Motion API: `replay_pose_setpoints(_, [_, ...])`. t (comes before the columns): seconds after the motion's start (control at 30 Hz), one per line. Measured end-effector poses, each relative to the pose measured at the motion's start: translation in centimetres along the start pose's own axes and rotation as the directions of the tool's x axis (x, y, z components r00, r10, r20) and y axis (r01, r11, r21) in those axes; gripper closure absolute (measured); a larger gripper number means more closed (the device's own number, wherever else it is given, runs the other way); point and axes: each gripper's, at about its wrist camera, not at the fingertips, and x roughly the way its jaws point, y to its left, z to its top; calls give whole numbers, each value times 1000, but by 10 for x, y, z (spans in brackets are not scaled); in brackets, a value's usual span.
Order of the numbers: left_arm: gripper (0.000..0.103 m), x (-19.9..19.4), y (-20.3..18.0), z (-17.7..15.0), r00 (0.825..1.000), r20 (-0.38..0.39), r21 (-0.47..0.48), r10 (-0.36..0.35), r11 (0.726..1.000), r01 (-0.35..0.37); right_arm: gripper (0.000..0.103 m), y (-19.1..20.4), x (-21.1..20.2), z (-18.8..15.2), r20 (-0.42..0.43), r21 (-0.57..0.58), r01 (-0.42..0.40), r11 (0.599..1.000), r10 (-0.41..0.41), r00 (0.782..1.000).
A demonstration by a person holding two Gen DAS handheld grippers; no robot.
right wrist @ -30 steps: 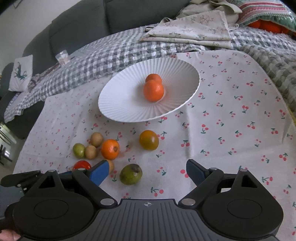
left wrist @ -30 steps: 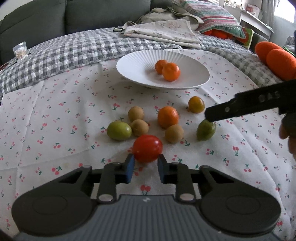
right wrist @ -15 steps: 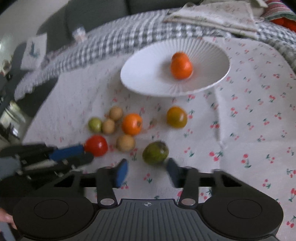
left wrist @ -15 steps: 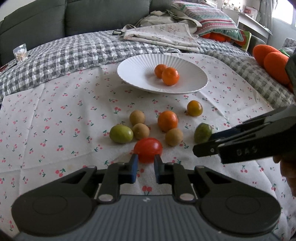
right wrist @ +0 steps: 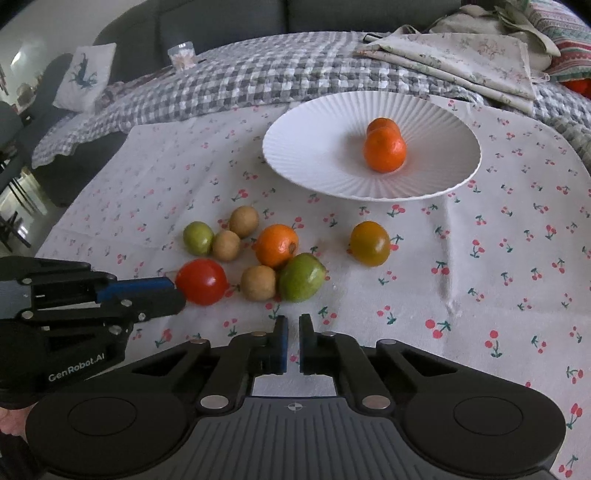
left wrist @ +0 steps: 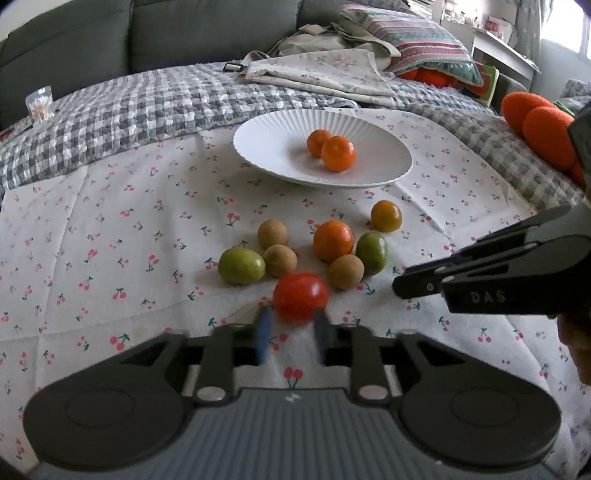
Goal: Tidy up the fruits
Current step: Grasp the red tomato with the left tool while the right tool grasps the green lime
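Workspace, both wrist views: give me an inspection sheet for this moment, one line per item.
Surface: cherry-print cloth over a grey checked blanket.
Job's things: white ribbed plate holding two oranges; loose on the cloth are a red tomato, three brown fruits, two green fruits, an orange and an orange-green fruit.
Clutter: folded floral cloth, small clear container.
Grippers: left gripper open, its blurred fingers just short of the tomato; right gripper nearly shut, holding nothing, short of a green fruit.
Cables: nothing seen.
Surroundings: dark sofa, striped pillow, orange plush.
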Motion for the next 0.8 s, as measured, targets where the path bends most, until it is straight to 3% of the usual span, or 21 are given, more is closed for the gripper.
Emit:
replay_pose_setpoints(0.03, [64, 0, -1, 0, 1000, 4, 8, 6, 1000, -6, 89, 0, 1, 0, -1, -3, 15, 1000, -15, 1000])
replay_pose_setpoints(0.07, [63, 0, -3, -1, 1000, 9, 19, 8, 1000, -9, 88, 0, 2, -1, 3, -3, 32, 999, -31, 999])
replay_pose_setpoints(0.17, [56, 3, -5, 0, 1000, 12, 39, 4, 999, -4, 76, -2, 3, -1, 10, -2, 10, 1000, -10, 1000])
replay_pose_setpoints(0.33, [57, 18, -10, 2, 1000, 12, 80, 23, 996, -24, 49, -4, 1, 3, 28, 16, 33, 999, -34, 999])
replay_pose_setpoints(0.4, [68, 26, -13, 3, 1000, 1, 105, 24, 994, -24, 49, -8, 4, 4, 33, 43, 23, 999, -24, 999])
replay_pose_setpoints(0.8, [69, 16, -4, 5, 1000, 11, 68, -2, 998, 1, 49, -25, 15, 17, 57, 147, -35, 988, 27, 998])
